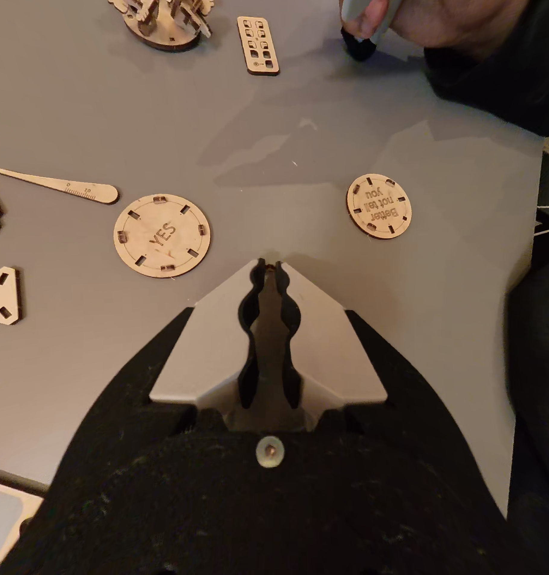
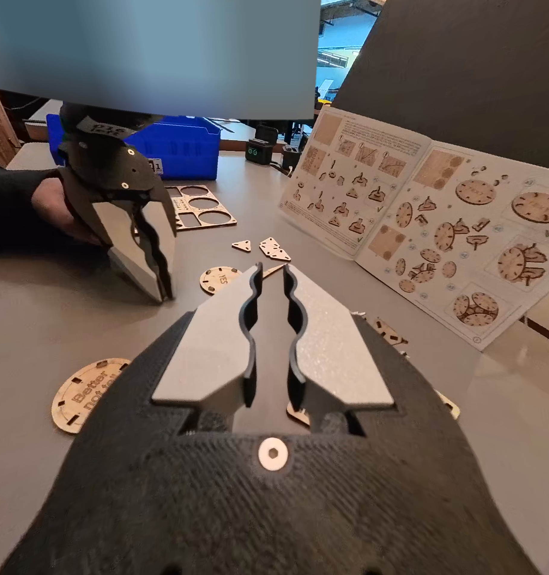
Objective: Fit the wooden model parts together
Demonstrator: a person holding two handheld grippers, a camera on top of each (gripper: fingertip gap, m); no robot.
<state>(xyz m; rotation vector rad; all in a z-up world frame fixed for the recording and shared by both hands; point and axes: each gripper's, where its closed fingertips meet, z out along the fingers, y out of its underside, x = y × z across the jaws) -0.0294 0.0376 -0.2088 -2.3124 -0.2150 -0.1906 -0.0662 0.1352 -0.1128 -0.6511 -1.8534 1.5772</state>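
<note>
My left gripper (image 1: pixel 270 264) points down at the grey table (image 1: pixel 142 109), and a tiny brown wooden piece (image 1: pixel 269 266) is pinched between its tips. It also shows in the right wrist view (image 2: pixel 165 297), tips together on the table. A lettered wooden disc (image 1: pixel 162 235) lies just left of it and a second lettered disc (image 1: pixel 379 207) to its right. My right gripper (image 2: pixel 272 266) hovers above the table with its jaws slightly apart and nothing between them. The second disc (image 2: pixel 80 395) lies below it on the left.
A wooden pointer (image 1: pixel 61 186), a small rectangular part sheet (image 1: pixel 258 45), an assembled wooden model (image 1: pixel 167 21) and triangular plates (image 2: pixel 274 249) lie around. An open instruction booklet (image 2: pixel 422 224) leans at the right. A blue bin (image 2: pixel 180 149) and a punched-out wooden frame (image 2: pixel 201 205) stand behind. There is about 15 cm between the tips of the two grippers. From the left gripper's tips to the lettered wooden disc (image 1: pixel 162 235) is close to 6 cm. It turns up in the right wrist view (image 2: pixel 222 278) as well.
</note>
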